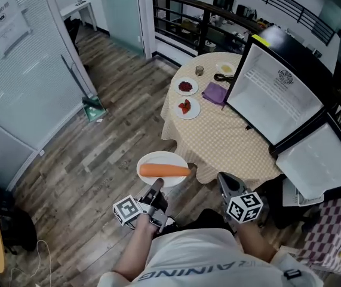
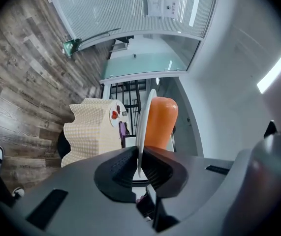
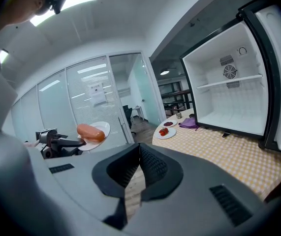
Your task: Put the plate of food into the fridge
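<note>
A white plate (image 1: 162,161) carrying a long orange piece of food (image 1: 164,170) hangs over the wooden floor, just short of the table's near edge. My left gripper (image 1: 156,188) is shut on the plate's near rim. In the left gripper view the plate (image 2: 144,114) stands edge-on between the pads, with the orange food (image 2: 160,124) to its right. My right gripper (image 1: 225,182) is beside it to the right, shut and empty, as its own view (image 3: 140,149) shows. The small fridge (image 1: 276,94) stands open on the table, its white inside (image 3: 228,90) bare.
The round table (image 1: 218,142) has a checked cloth. On it are two small plates of red food (image 1: 186,86) (image 1: 188,107), a purple cloth (image 1: 215,92), a cup (image 1: 199,70) and another dish (image 1: 226,69). The fridge door (image 1: 316,160) swings out at the right. A glass partition (image 1: 21,70) lines the left.
</note>
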Action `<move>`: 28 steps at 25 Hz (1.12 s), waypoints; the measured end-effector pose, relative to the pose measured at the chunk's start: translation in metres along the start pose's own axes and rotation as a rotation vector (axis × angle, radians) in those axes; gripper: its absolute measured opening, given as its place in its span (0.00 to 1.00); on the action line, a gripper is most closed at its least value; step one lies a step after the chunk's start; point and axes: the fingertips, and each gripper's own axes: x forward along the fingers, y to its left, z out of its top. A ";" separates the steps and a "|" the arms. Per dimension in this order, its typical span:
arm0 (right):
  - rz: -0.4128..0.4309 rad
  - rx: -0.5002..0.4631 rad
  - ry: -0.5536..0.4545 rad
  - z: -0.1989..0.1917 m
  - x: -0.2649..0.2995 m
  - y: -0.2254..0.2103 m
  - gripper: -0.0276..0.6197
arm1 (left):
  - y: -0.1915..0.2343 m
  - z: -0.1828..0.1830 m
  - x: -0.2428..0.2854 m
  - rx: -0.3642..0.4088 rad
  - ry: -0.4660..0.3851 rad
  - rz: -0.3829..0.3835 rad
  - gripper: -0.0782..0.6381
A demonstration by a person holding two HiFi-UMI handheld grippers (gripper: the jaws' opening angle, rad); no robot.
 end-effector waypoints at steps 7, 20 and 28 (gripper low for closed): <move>-0.123 0.070 -0.022 0.003 -0.001 -0.049 0.08 | 0.009 -0.001 0.065 0.016 0.138 0.022 0.15; -0.250 0.129 -0.094 0.045 -0.005 -0.177 0.08 | -0.009 -0.048 0.236 0.044 0.332 0.026 0.15; -0.259 0.173 -0.098 0.044 -0.008 -0.215 0.08 | -0.005 -0.084 0.311 0.037 0.413 0.044 0.15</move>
